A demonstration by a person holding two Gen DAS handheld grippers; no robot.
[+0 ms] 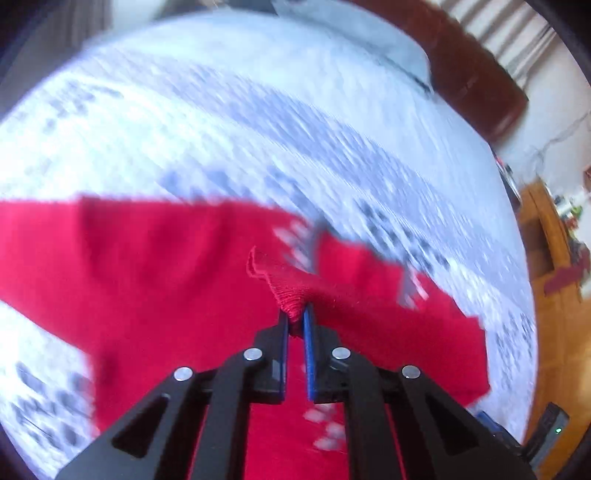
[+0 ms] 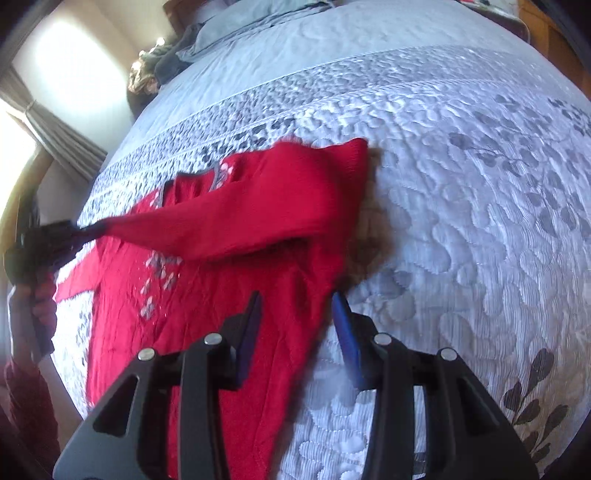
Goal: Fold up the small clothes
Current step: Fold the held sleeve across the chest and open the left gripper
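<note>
A small red knitted sweater (image 2: 207,306) with white and grey pattern lies spread on the quilted bedspread (image 2: 443,184). In the left wrist view my left gripper (image 1: 295,315) is shut on a bunched ribbed cuff of the red sweater (image 1: 147,266). In the right wrist view that left gripper (image 2: 83,230) holds the sleeve (image 2: 258,206) lifted and stretched across the garment's body. My right gripper (image 2: 297,301) stands open above the sweater's right edge, its blue pads apart with nothing pinched between them.
The bed carries pillows (image 2: 236,33) and dark clothes (image 2: 173,55) at its far end. A brown headboard (image 1: 476,74) and wooden furniture (image 1: 554,266) flank the bed in the left wrist view. A person's hand (image 2: 40,299) holds the left gripper; curtains (image 2: 59,136) hang behind.
</note>
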